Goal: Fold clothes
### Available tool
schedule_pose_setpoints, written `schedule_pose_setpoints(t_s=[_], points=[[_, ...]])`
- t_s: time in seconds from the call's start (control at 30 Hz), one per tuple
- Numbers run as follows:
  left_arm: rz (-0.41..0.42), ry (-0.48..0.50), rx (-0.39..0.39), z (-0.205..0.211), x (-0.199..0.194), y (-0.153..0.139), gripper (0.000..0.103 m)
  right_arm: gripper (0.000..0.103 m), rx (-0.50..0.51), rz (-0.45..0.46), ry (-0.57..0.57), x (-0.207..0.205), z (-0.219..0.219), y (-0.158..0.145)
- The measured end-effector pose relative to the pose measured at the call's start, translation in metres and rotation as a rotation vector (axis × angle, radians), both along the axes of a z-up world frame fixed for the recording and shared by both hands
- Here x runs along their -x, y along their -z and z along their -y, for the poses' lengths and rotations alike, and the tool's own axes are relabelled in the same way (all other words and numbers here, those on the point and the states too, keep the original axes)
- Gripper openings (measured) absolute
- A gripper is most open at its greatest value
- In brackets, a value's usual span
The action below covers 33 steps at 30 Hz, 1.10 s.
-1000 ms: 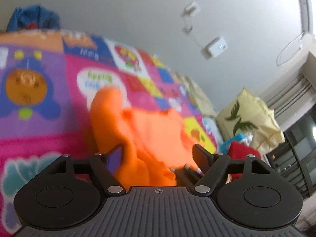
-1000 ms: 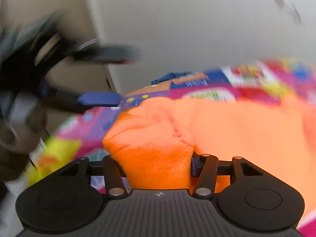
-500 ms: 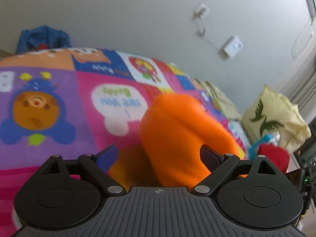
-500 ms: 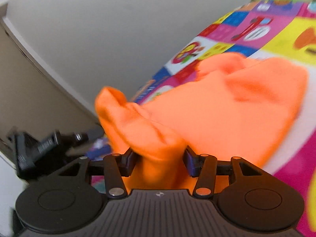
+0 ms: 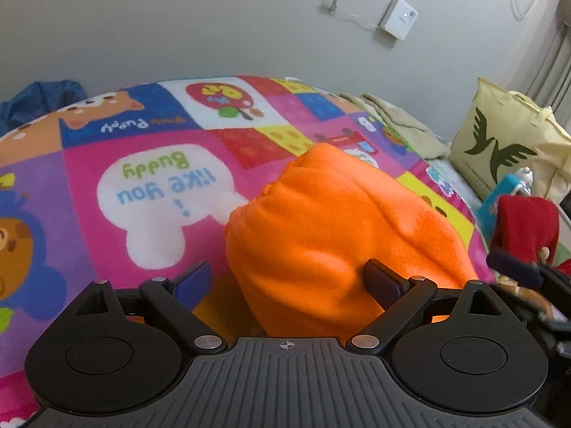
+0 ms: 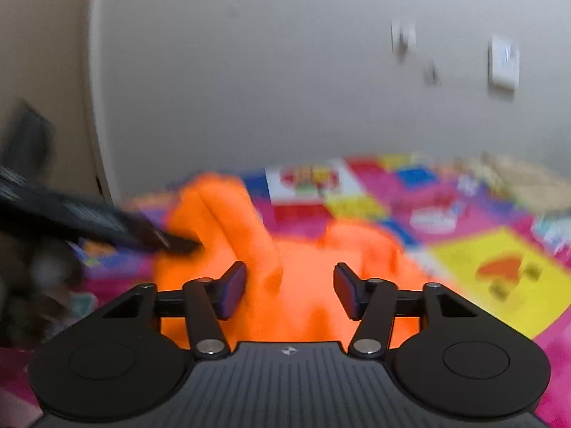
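Note:
An orange fleece garment [image 5: 342, 242] lies in a rounded heap on the cartoon-print bedspread [image 5: 160, 185]. My left gripper [image 5: 287, 274] is right at the heap's near end. Its jaws are opening wide and the cloth bulges between them, against the right finger and clear of the left pad. In the blurred right wrist view, my right gripper [image 6: 289, 285] holds a raised fold of the orange garment [image 6: 232, 221]. Its jaws are just starting to open, with cloth still filling the gap. My left gripper's fingertip [image 6: 178, 246] touches that fold from the left.
A yellow bag with a bird print [image 5: 506, 142] stands at the bed's right end, with a red cloth [image 5: 524, 224] in front of it. A beige blanket [image 5: 396, 121] lies by the wall and a blue cloth [image 5: 39, 96] at far left. A white box [image 5: 398, 18] hangs on the wall.
My left jaws have spread and no longer pinch the cloth, which has settled into a folded heap. My right gripper has swung round toward the wall with the fold still in its jaws.

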State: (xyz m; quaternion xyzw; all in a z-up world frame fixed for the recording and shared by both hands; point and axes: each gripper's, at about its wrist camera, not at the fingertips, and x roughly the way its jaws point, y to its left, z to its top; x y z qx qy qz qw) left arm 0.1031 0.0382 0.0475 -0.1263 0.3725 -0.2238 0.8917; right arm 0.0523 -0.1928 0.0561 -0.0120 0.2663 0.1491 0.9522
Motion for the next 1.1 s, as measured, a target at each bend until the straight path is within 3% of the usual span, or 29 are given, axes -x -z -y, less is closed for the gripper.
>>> schedule_pose_setpoints(t_s=[0.07, 0.3, 0.33, 0.37, 0.4, 0.47, 0.57, 0.67, 0.8, 0.9, 0.97, 1.1], points=[[0.013, -0.020, 0.022, -0.008, 0.003, -0.005, 0.095, 0.052, -0.025, -0.104, -0.001, -0.013, -0.008, 0.020], [0.072, -0.089, -0.030, -0.022, -0.005, -0.021, 0.095, 0.055, -0.053, -0.094, -0.113, 0.022, -0.014, 0.007], [0.063, -0.082, -0.052, -0.017, -0.011, -0.018, 0.095, 0.069, -0.050, -0.084, -0.122, 0.026, -0.013, 0.003], [0.054, -0.075, -0.075, -0.013, -0.017, -0.014, 0.097, 0.093, -0.029, -0.037, -0.105, 0.032, -0.012, -0.003], [0.039, -0.059, -0.100, -0.006, -0.023, -0.008, 0.097, 0.103, -0.010, 0.012, -0.090, 0.038, -0.010, -0.009], [0.024, -0.046, -0.123, 0.003, -0.029, 0.000, 0.097, 0.103, 0.003, 0.140, -0.087, 0.053, -0.009, -0.020], [0.026, -0.054, -0.138, 0.008, -0.034, 0.007, 0.099, 0.103, 0.090, 0.201, -0.077, 0.051, -0.020, -0.013], [0.019, -0.068, -0.132, 0.007, -0.036, 0.010, 0.099, 0.103, 0.210, 0.134, -0.050, 0.038, -0.040, 0.015], [0.023, -0.073, -0.151, 0.006, -0.032, 0.010, 0.099, 0.103, 0.175, 0.087, -0.014, 0.033, -0.040, 0.026], [0.028, -0.071, -0.165, 0.007, -0.031, 0.009, 0.099, 0.103, 0.118, -0.005, -0.014, 0.031, -0.032, 0.019], [0.028, -0.068, -0.168, 0.008, -0.031, 0.009, 0.100, 0.103, 0.096, -0.011, -0.034, 0.033, -0.026, 0.008], [0.034, -0.070, -0.172, 0.009, -0.030, 0.010, 0.100, 0.103, 0.077, 0.155, -0.123, 0.071, -0.031, -0.021]])
